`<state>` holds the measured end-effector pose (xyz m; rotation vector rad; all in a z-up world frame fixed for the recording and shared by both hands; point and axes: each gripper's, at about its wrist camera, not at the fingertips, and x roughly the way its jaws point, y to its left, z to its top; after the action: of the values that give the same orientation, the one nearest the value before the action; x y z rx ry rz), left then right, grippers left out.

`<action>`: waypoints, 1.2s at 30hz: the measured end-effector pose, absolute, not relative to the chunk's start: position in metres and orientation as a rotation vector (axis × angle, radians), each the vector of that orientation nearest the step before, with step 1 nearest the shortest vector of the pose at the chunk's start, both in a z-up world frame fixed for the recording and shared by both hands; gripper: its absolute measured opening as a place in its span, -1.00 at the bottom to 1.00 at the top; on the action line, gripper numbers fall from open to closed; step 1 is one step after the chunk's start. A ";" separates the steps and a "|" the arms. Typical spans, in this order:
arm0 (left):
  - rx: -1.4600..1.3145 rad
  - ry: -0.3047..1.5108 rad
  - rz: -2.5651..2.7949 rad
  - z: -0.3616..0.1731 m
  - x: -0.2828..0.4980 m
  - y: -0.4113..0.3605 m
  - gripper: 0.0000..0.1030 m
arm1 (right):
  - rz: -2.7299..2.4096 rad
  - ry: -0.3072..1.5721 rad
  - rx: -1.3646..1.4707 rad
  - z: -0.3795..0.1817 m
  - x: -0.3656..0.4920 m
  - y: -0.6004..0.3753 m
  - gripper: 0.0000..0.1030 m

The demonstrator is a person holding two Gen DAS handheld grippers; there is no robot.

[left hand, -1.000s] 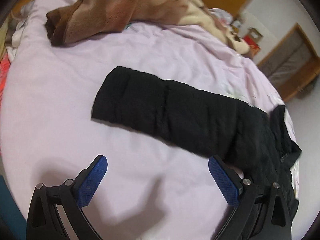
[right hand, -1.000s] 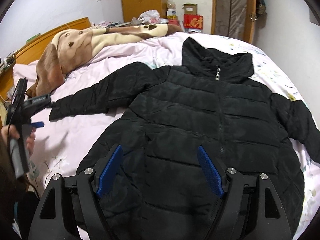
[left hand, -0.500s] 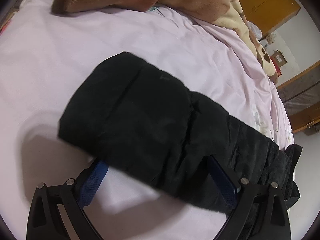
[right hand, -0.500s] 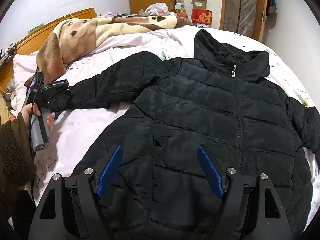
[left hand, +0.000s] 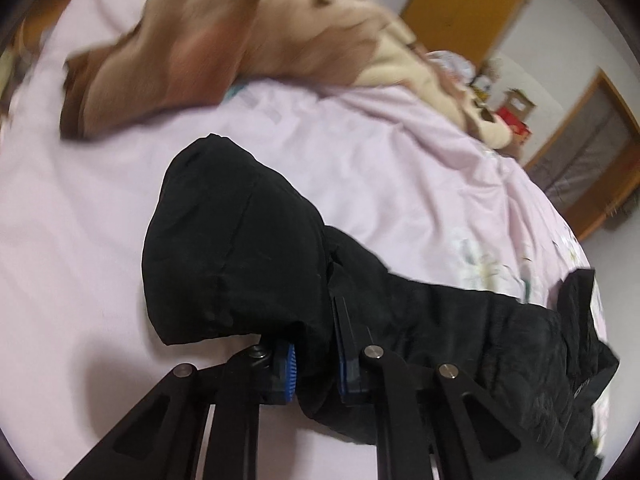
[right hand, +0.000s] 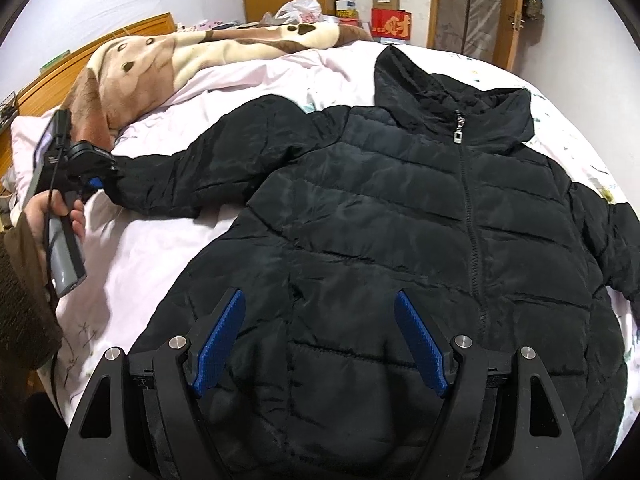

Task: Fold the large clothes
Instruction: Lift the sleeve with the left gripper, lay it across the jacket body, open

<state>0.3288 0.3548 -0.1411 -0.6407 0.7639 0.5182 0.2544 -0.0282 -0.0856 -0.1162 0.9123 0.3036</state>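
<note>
One pink bed (right hand: 152, 248) — left gripper (left hand: 314, 364) pinching jacket sleeve (left hand: 240, 256), right gripper (right hand: 320, 344) spread

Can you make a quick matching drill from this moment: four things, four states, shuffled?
Things:
1. left gripper
2. right gripper
3. jacket zipper
4. brown blanket

States:
A. open, above the jacket's lower front
B. done up to the collar
C. shut on the jacket sleeve
D. bunched along the far side of the bed

Pairs: 1-C, 2-A, 3-B, 4-D
</note>
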 end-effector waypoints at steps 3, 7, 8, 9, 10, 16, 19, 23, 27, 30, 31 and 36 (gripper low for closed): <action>-0.536 0.719 0.476 -0.118 0.334 0.332 -0.72 | 0.292 0.902 -0.104 -0.081 0.255 -0.033 0.50; -0.403 0.678 0.389 -0.095 0.339 0.297 -0.72 | 0.310 0.895 -0.107 -0.075 0.257 -0.035 0.50; -0.383 0.670 0.363 -0.091 0.341 0.289 -0.73 | 0.310 0.890 -0.107 -0.073 0.258 -0.037 0.50; -0.349 0.659 0.344 -0.084 0.343 0.277 -0.73 | 0.305 0.884 -0.102 -0.070 0.260 -0.038 0.50; -0.319 0.650 0.336 -0.080 0.345 0.269 -0.73 | 0.306 0.877 -0.094 -0.067 0.261 -0.041 0.50; -0.245 0.588 0.220 -0.052 0.357 0.214 -0.73 | 0.281 0.835 -0.045 -0.051 0.271 -0.060 0.50; -0.193 0.563 0.152 -0.040 0.362 0.180 -0.73 | 0.254 0.814 -0.020 -0.044 0.273 -0.075 0.50; -0.158 0.543 0.071 -0.029 0.370 0.137 -0.73 | 0.224 0.800 0.014 -0.041 0.276 -0.096 0.50; -0.131 0.540 0.006 -0.027 0.379 0.094 -0.73 | 0.197 0.790 0.052 -0.040 0.281 -0.120 0.50; -0.116 0.554 -0.042 -0.032 0.383 0.064 -0.73 | 0.162 0.778 0.077 -0.039 0.287 -0.140 0.50; -0.108 0.556 -0.056 -0.034 0.384 0.052 -0.73 | 0.152 0.776 0.084 -0.039 0.287 -0.146 0.50; -0.073 0.585 -0.131 -0.051 0.390 0.000 -0.73 | 0.080 0.775 0.124 -0.043 0.292 -0.180 0.49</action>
<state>0.3900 0.0002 -0.0511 -0.0732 0.5853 -0.1312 0.2920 -0.1802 -0.0429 0.1237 0.7749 0.0798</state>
